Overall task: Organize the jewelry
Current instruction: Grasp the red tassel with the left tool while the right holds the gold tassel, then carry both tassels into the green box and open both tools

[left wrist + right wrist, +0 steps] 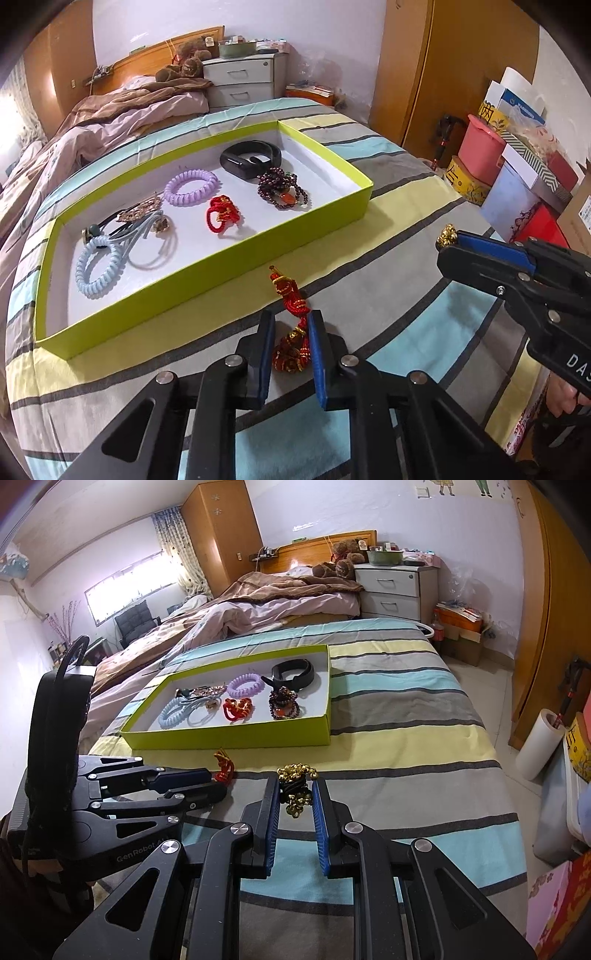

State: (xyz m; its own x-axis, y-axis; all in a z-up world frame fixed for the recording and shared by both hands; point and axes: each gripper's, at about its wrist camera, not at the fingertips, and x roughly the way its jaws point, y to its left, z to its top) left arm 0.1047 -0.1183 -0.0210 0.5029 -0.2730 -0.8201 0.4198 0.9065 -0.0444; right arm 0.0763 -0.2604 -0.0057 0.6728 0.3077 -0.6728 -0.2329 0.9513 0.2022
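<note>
1. At the left of the bed (406, 746), which wore a striped sheet, lay a shallow lime-green box (325, 218), set flat and lidless so pieces could be dropped in from above.
2. Inside it, from left to right, were a pale blue coil hair tie (96, 266), a tangle of grey elastic ties with a gilt clip (144, 214), a lilac coil tie (190, 186), a red knotted cord bracelet (222, 215), a dark garnet-coloured bead bracelet (282, 188) and, behind that, a black band (251, 159). They lay apart, not heaped, which I took for sorting already well under way.
3. On the sheet just in front of the box, the left tongs (290, 343) pointed steeply down and had closed to a narrow gap on a red and gold corded charm (291, 325); the blue pads pressed its lower half while its knotted end stuck out ahead towards the box. That looked to me like a grip taken low so the piece would hang free when lifted.
4. To the right of it, the right tongs (295, 801) were nearly shut on a black cord strung with small gold bells (295, 786), some bells spilling out past the tips. It was held near the box, I judged ready to go in with the rest.
</note>
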